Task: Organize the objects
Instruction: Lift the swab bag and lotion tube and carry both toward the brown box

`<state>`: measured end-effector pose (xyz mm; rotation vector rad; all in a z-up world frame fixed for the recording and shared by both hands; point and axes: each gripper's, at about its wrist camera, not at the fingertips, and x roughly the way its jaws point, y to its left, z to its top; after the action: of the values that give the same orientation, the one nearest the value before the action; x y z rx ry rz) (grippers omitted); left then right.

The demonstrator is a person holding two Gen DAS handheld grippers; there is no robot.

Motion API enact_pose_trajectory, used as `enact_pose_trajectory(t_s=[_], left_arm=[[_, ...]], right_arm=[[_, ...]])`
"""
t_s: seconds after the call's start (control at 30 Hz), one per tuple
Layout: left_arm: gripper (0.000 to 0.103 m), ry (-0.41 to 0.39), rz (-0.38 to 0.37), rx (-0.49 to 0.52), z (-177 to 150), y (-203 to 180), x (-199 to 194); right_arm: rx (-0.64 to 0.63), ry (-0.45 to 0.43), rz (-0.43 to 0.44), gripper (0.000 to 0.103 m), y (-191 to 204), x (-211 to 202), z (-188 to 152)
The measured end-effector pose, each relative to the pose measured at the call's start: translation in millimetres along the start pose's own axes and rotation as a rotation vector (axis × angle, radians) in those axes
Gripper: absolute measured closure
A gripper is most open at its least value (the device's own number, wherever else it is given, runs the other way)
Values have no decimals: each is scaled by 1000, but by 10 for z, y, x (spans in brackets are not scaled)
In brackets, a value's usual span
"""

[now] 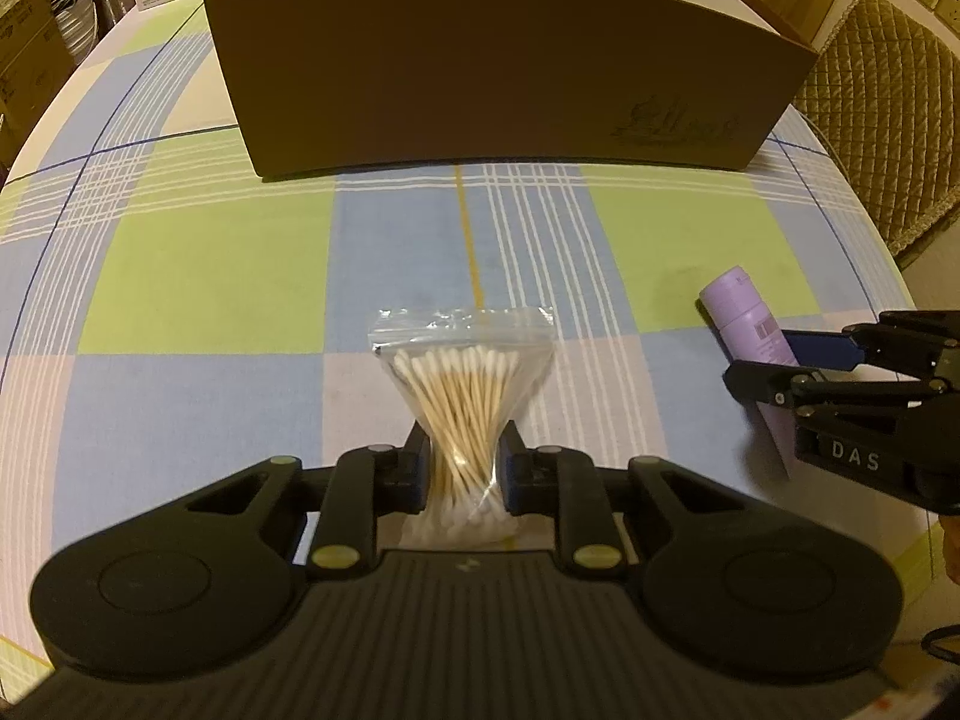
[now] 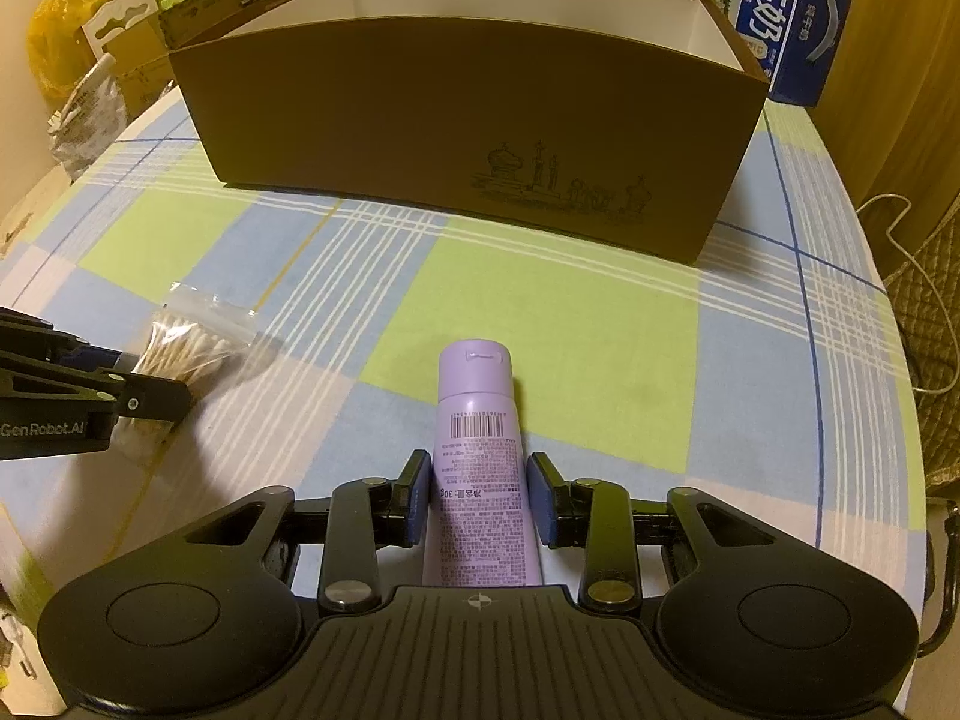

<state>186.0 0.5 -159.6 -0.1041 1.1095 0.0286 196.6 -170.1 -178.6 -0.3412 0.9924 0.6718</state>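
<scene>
Left wrist view: left tongs [image 1: 462, 468] pinch bag of cotton swabs [image 1: 465, 414] at its waist, bag lying on checked desk [image 1: 210, 276]. Right wrist view: right tongs [image 2: 480, 498] clamp lilac tube [image 2: 477, 450], cap end forward, lying on desk. Brown box [image 2: 456, 138] stands beyond both, open-topped, white inside.

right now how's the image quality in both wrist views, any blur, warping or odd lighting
Left wrist view: warm dim light, fisheye bends the tablecloth lines and the brown box; the cotton swab bag is sharp, the right gripper at the edge slightly smeared. Right wrist view: same yellow cast, dark vignetted corners, the purple tube label sharp, the left gripper softer.
</scene>
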Motion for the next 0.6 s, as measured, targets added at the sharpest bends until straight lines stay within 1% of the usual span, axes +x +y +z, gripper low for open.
enact_pose_trajectory(t_s=[0.17, 0.6], left_arm=[[86, -7, -2, -4, 4, 2, -16], [86, -25, 0, -5, 65, -7, -69]], right_arm=[[6, -1, 18, 72, 21, 1, -1], [30, -25, 25, 72, 16, -43, 26]])
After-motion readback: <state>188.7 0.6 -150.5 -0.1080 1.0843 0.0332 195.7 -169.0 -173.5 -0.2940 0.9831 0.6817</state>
